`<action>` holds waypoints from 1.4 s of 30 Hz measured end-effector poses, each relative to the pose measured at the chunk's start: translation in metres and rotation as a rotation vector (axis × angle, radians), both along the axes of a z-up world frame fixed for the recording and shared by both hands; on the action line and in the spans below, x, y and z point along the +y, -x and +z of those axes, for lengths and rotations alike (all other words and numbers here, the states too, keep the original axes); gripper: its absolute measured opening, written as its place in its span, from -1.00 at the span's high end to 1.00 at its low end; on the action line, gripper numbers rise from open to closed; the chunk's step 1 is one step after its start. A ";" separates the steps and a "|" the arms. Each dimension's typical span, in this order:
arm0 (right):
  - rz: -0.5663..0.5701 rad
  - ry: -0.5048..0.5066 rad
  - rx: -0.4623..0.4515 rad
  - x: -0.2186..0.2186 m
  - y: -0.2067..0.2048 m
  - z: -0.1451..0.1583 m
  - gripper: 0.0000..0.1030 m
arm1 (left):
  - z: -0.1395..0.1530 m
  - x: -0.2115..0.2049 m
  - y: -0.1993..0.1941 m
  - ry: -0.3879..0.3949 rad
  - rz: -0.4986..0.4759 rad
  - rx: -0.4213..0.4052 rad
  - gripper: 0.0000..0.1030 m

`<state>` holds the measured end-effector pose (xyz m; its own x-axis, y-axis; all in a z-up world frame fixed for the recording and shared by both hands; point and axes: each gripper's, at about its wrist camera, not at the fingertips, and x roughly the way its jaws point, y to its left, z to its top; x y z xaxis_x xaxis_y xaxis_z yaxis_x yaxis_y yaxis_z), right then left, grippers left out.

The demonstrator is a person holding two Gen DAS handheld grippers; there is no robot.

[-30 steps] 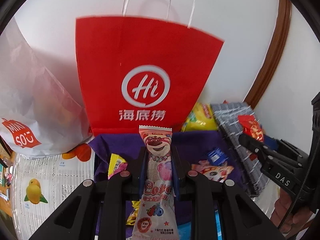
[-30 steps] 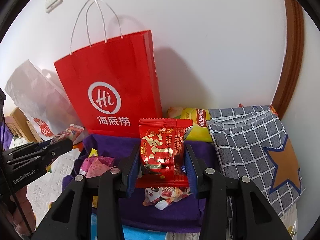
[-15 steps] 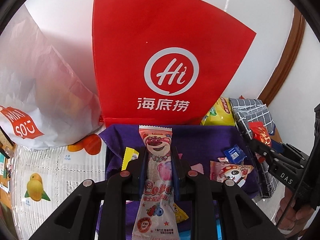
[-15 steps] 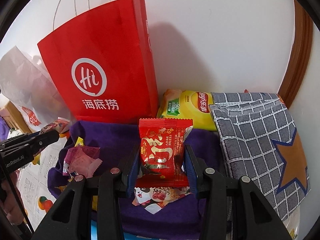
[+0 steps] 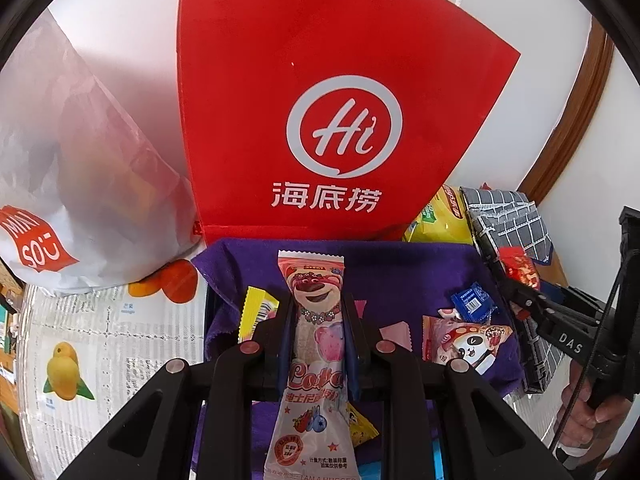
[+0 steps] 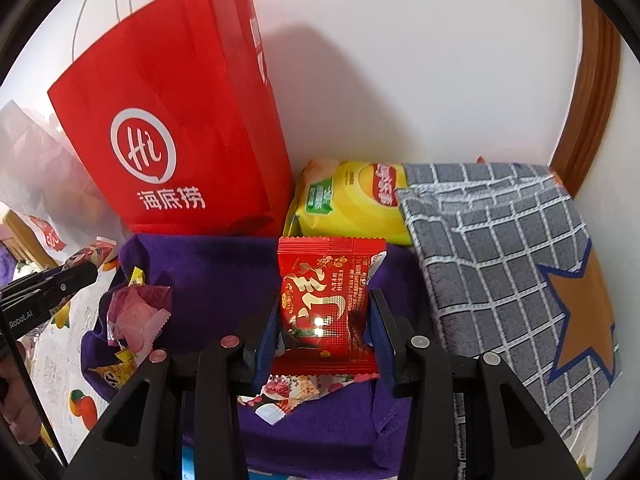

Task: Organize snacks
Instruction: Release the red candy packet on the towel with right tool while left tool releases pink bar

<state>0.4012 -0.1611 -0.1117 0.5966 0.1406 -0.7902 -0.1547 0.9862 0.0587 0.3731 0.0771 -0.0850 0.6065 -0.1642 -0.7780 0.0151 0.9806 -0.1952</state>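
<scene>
My left gripper (image 5: 316, 328) is shut on a long pink bear-print snack bar (image 5: 316, 344), held upright over a box lined with purple cloth (image 5: 400, 272). In the right wrist view my right gripper (image 6: 324, 320) is shut on a red snack packet (image 6: 328, 304) above the same purple cloth (image 6: 212, 276). Loose snacks lie on the cloth: a yellow packet (image 5: 256, 312), a blue one (image 5: 472, 302), a panda packet (image 5: 468, 340) and a pink wrapper (image 6: 140, 316). The right gripper with its red packet (image 5: 524, 276) shows at the right edge of the left wrist view.
A red paper bag (image 5: 332, 120) stands against the wall behind the box. A white plastic bag (image 5: 60, 160) sits to its left, a yellow chip bag (image 6: 352, 200) and a grey checked cloth (image 6: 500, 264) with a star to its right. A fruit-print tablecloth (image 5: 80, 340) covers the table.
Both grippers have sunk and come closer to the purple box, so the red bag looms larger. Each keeps hold of its snack.
</scene>
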 end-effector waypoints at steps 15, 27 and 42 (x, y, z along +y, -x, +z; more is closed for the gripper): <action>0.033 0.029 0.107 0.012 -0.009 -0.032 0.17 | -0.011 -0.021 -0.003 0.077 -0.060 0.024 0.59; 0.044 0.031 0.121 0.016 -0.010 -0.036 0.15 | -0.020 -0.030 -0.007 0.066 -0.081 0.056 0.59; 0.036 0.018 0.032 0.012 0.005 -0.002 -0.07 | -0.023 -0.037 -0.008 0.059 -0.105 0.070 0.57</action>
